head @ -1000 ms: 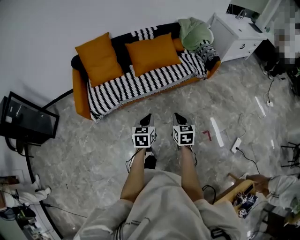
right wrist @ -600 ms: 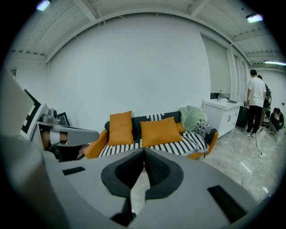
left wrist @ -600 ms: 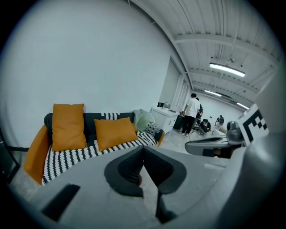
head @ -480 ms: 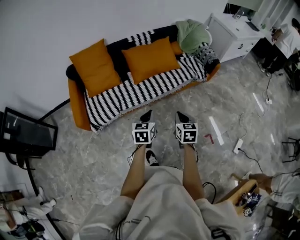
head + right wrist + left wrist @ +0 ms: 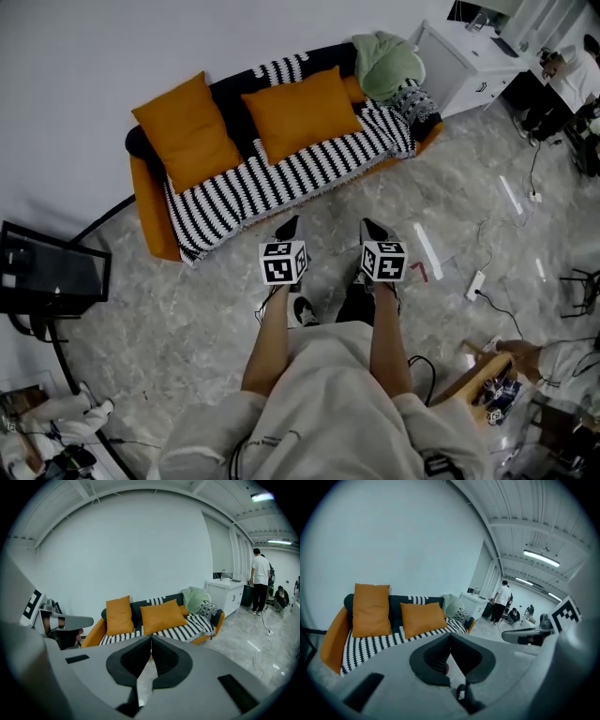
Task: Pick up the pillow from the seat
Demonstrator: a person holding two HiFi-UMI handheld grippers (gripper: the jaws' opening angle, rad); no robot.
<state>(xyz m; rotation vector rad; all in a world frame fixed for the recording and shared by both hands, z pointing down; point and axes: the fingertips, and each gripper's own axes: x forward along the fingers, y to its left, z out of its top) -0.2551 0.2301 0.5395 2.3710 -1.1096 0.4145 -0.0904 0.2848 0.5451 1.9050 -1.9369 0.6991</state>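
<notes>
Grey marble floor (image 5: 178,309) filled most of the head view, with an orange sofa (image 5: 148,202) pushed up against the white wall. It had a black-and-white striped throw (image 5: 272,173) over the seat, and both pillows sat on that, leaning on the dark backrest. One was a taller orange pillow (image 5: 184,131) near the end by the dark screen (image 5: 52,277). The other was a wider orange pillow (image 5: 300,111) beside it, more toward the middle. Some green blanket (image 5: 384,61) was bunched up at the other end, next to a white cabinet (image 5: 464,66).

The left gripper (image 5: 291,223) and right gripper (image 5: 368,227) were held side by side over the floor, well apart from the sofa, tips aimed at it. Going by each gripper view, both had their jaws pressed together with nothing between them. Neither touched a pillow.
</notes>
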